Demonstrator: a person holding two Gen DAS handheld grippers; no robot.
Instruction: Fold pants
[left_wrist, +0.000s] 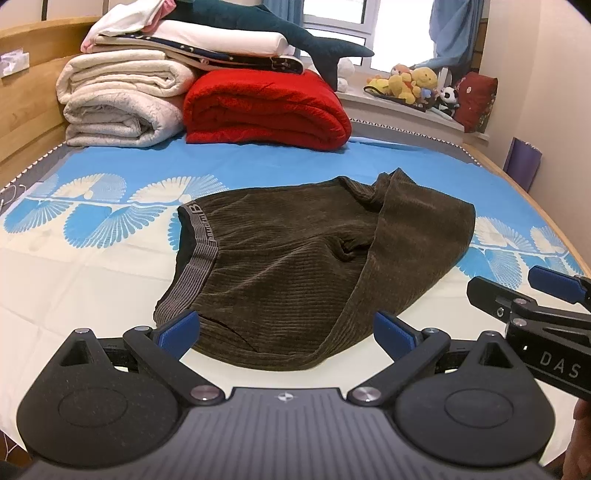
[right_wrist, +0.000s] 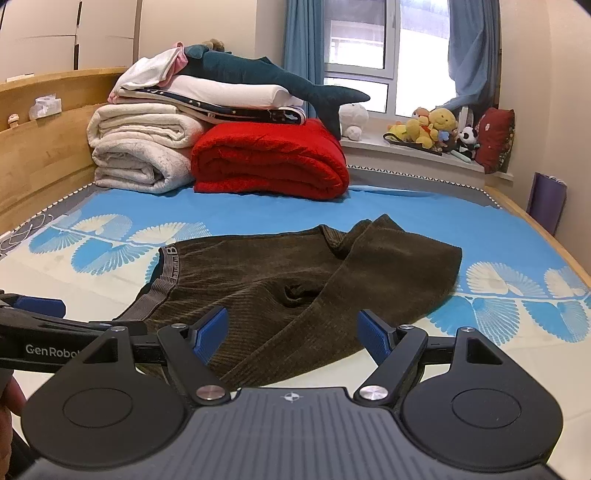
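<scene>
Dark olive-brown corduroy pants (left_wrist: 295, 258) lie in a folded heap on the blue-and-cream bedsheet, grey waistband (left_wrist: 195, 251) at the left and a folded-over leg at the right. They also show in the right wrist view (right_wrist: 295, 291). My left gripper (left_wrist: 286, 334) is open, its blue pads either side of the near edge of the pants, holding nothing. My right gripper (right_wrist: 293, 334) is open over the near right part of the pants, holding nothing. It shows at the right edge of the left wrist view (left_wrist: 524, 295).
A red blanket (left_wrist: 266, 110), rolled cream blankets (left_wrist: 118, 103) and a plush shark (left_wrist: 258, 26) are stacked at the head of the bed. Plush toys (left_wrist: 417, 86) sit on the windowsill. A wooden bed frame (left_wrist: 22, 110) runs along the left.
</scene>
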